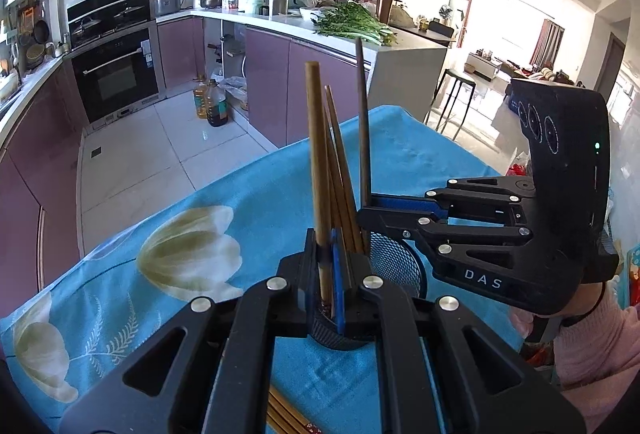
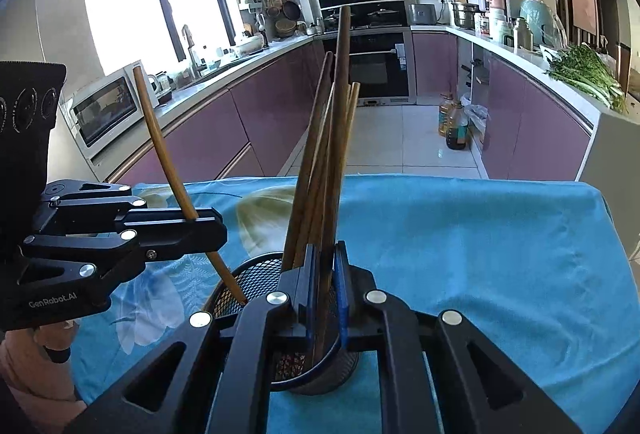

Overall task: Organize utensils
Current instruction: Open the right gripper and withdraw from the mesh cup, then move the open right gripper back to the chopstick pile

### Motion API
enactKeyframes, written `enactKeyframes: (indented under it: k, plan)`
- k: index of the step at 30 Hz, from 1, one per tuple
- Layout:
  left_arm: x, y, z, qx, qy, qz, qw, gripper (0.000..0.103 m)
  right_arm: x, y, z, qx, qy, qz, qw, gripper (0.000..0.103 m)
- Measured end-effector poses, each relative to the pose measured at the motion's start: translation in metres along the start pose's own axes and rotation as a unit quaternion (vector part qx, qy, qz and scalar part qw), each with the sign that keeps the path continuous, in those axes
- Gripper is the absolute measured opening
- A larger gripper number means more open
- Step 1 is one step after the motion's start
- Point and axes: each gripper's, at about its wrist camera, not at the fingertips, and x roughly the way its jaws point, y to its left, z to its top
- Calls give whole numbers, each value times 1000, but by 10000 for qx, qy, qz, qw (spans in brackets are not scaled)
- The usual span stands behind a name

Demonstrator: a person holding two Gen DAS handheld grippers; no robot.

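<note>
My left gripper (image 2: 200, 224) and right gripper (image 1: 366, 213) are matte black linkages with silver screws and blue pads inside the jaws. Behind them, one body reads "GenRobot.AI", the other "DAS". A pink sleeve (image 1: 592, 350) follows the right one.

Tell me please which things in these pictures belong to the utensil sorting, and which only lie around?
Belong to the job:
- light chopstick in left gripper
- dark chopstick in right gripper
- mesh holder with chopsticks already inside
- loose chopsticks on the blue cloth

Just lying about:
- oil bottles
- leafy greens
- microwave
- stool
</note>
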Motion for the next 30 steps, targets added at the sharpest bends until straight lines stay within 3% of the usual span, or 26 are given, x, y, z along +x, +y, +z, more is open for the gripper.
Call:
enactKeyframes:
  k: [7, 12, 19, 26, 28, 30]
  plan:
    - [-2, 7, -6, -239, -183, 119, 9995, 15, -13, 3, -4, 16, -190, -34, 9998, 17]
    - [-28, 14, -23, -430, -617, 436, 9962, 22, -29, 14, -8, -157, -404, 42, 9991, 24]
    - [-77, 17, -63, -473, -1153, 813, 9889, 40, -52, 53, -30, -836, -453, 619, 9935, 35]
    - [-78, 30, -118, -761, -796, 1194, 9867, 54, -23, 89, -65, -1029, 231, 1072, 9886, 41]
    - [-71, 33, -132, -815, -601, 1387, 9851, 57, -9, 95, -76, -1004, 476, 1027, 9885, 41]
    - [-65, 39, -146, -986, -406, 1351, 9851, 61, 5, 99, -86, -945, 720, 1019, 9877, 41]
